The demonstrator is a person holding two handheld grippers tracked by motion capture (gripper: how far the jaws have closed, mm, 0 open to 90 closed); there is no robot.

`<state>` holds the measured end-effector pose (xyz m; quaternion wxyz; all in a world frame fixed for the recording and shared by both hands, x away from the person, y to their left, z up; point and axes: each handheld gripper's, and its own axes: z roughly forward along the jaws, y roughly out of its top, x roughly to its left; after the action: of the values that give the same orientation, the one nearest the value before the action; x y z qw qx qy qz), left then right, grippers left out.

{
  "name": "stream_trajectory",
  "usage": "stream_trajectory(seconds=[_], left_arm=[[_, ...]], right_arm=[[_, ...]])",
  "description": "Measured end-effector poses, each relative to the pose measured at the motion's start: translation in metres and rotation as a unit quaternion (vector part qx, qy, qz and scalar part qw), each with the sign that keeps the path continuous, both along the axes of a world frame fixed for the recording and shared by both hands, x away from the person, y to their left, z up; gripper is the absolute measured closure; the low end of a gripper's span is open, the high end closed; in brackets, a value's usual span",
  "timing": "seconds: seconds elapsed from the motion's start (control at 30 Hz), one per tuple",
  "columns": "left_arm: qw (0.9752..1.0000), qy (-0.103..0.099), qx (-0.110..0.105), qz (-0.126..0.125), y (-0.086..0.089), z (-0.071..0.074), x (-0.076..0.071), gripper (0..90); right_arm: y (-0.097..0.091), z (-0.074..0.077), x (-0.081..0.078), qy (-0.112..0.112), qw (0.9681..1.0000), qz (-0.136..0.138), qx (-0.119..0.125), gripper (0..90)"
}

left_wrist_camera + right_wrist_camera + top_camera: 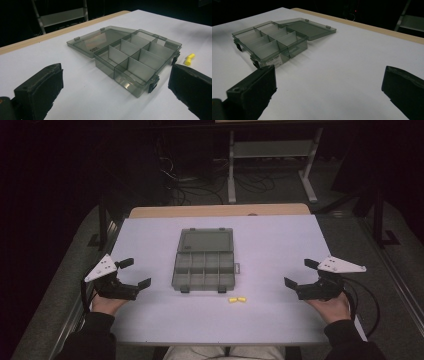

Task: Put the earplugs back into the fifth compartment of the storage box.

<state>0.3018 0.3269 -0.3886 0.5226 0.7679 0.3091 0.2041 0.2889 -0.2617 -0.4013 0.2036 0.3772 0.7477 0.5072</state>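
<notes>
A: Where's the box?
B: I see the open box [205, 260] mid-table, yellow pieces [237, 299] just before it. My left gripper [134, 273] and right gripper [301, 273] spread wide, holding nothing

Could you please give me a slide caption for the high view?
Open compartment box on table, yellow pieces nearby, both grippers open.

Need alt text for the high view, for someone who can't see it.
An open grey compartment box sits mid-table on the white table, lid laid flat behind it, with two small yellow pieces just in front. The left gripper and right gripper rest open at either side, holding nothing.
</notes>
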Motion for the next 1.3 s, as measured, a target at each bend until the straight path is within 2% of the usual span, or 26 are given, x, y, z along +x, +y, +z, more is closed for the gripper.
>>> stream_trajectory(seconds=[0.4, 0.7, 1.03, 1.1, 1.3], left_arm=[[0.9999, 0.001, 0.012, -0.009, -0.002, 0.000, -0.001, 0.0], [0.9992, 0.003, 0.034, -0.021, -0.006, 0.002, -0.002, 0.0], [0.9981, 0.000, 0.050, -0.037, -0.014, 0.016, -0.004, 0.0], [0.9973, 0.007, 0.056, -0.046, -0.019, 0.020, -0.004, 0.0], [0.9951, 0.008, 0.072, -0.067, -0.032, 0.028, -0.004, 0.0]], right_arm=[[0.002, 0.000, 0.000, 0.003, 1.0000, 0.007, -0.004, 0.0], [0.005, 0.000, -0.002, 0.004, 0.9998, 0.015, -0.011, 0.0], [0.008, 0.000, -0.002, 0.008, 0.9996, 0.022, -0.017, 0.0], [0.009, 0.000, -0.002, 0.008, 0.9995, 0.023, -0.021, 0.0], [0.011, 0.000, -0.002, 0.007, 0.9993, 0.026, -0.026, 0.0]])
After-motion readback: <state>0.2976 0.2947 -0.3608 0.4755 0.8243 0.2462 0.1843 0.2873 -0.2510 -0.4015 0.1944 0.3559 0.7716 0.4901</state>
